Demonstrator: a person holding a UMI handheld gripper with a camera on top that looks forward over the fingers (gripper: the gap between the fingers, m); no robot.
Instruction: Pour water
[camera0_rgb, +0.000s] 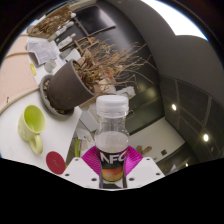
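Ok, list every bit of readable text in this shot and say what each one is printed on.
"AFC": white letters across the label of the bottle that the gripper holds between its fingers; only these letters show, so it may be part of a longer word.

Nothing readable on the green cup, the plant pot or the papers behind it.

You get a dim, warm-toned scene with strong fisheye bending: straight lines curve hard toward the rim, and the whole room looks tilted. Your brightest light comes from a large pale ceiling panel (172, 14) that blows out to plain white, plus two small round lamps (173, 107) glowing beyond the bottle (112, 135). The bottle's clear upper part catches soft highlights. The pot (66, 85) of dry twigs looks dark inside, with shadow under it on the table (15, 80). Detail turns soft and muddy toward the edges.
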